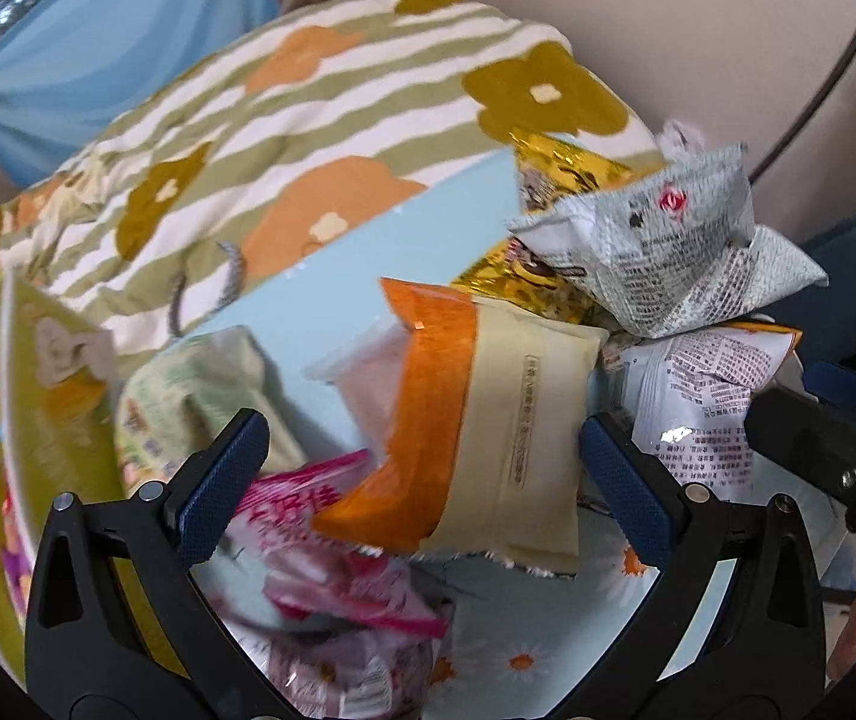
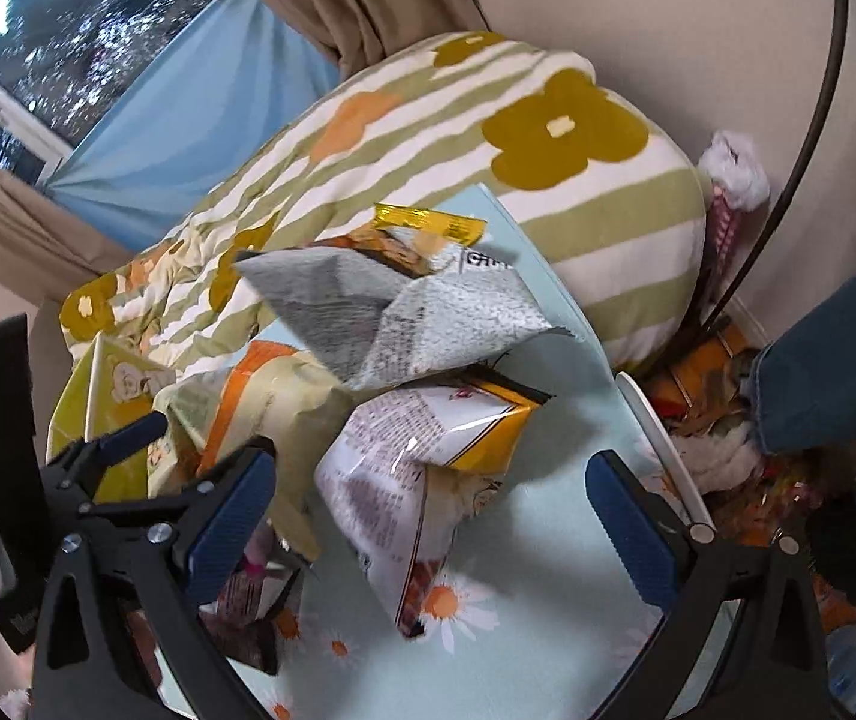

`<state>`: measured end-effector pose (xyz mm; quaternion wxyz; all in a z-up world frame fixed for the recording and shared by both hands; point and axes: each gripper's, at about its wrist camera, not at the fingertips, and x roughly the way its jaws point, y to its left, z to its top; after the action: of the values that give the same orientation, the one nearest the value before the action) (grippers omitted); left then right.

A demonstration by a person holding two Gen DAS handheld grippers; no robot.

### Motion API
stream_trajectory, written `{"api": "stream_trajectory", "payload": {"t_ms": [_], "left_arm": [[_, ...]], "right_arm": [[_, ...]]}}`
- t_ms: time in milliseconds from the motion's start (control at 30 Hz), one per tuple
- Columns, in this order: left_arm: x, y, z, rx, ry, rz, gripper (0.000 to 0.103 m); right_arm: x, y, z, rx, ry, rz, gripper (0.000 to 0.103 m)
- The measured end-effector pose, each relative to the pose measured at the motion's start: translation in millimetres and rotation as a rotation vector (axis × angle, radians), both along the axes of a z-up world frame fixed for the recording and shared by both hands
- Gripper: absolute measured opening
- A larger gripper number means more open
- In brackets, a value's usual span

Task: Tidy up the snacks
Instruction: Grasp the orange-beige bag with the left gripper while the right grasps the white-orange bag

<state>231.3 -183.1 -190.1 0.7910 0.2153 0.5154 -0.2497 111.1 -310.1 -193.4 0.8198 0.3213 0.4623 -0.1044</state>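
Observation:
A heap of snack packets lies on a pale blue daisy-print table. My left gripper is open, its blue pads either side of an orange-and-cream packet that lies tilted over a pink packet. My right gripper is open too, around a white printed packet with a yellow edge without pinching it. A crumpled grey-white printed packet rests on top of the heap, over a gold packet. The orange-and-cream packet sits just left of my right gripper.
A yellow-green bag stands open at the left, with a pale green packet beside it. A striped flower-print blanket is bunched behind the table. More wrappers lie on the floor at the right, by a person's jeans leg.

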Motion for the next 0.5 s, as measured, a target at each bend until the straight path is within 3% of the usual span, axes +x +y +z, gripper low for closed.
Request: {"api": "stream_trajectory", "payload": {"t_ms": [233,333,400,500], "left_arm": [[3.5,-12.0,-17.7,0.02,0.038,-0.048,0.099],[6.0,-11.3,-21.4,0.003,0.07,-0.062,0.086],[5.3,-13.4,-24.2,0.005,0.081,-0.074,0.069],[2.7,-16.5,-26.4,0.013,0.077,-0.091,0.064]], "right_arm": [[15.1,-3.8,-19.5,0.046,0.03,-0.023,0.103],[19.5,-3.7,-25.6,0.055,0.042,-0.027,0.102],[21.2,-3.0,-28.0,0.06,0.047,-0.026,0.101],[24.3,-1.2,-30.5,0.064,0.052,-0.021,0.1]]}}
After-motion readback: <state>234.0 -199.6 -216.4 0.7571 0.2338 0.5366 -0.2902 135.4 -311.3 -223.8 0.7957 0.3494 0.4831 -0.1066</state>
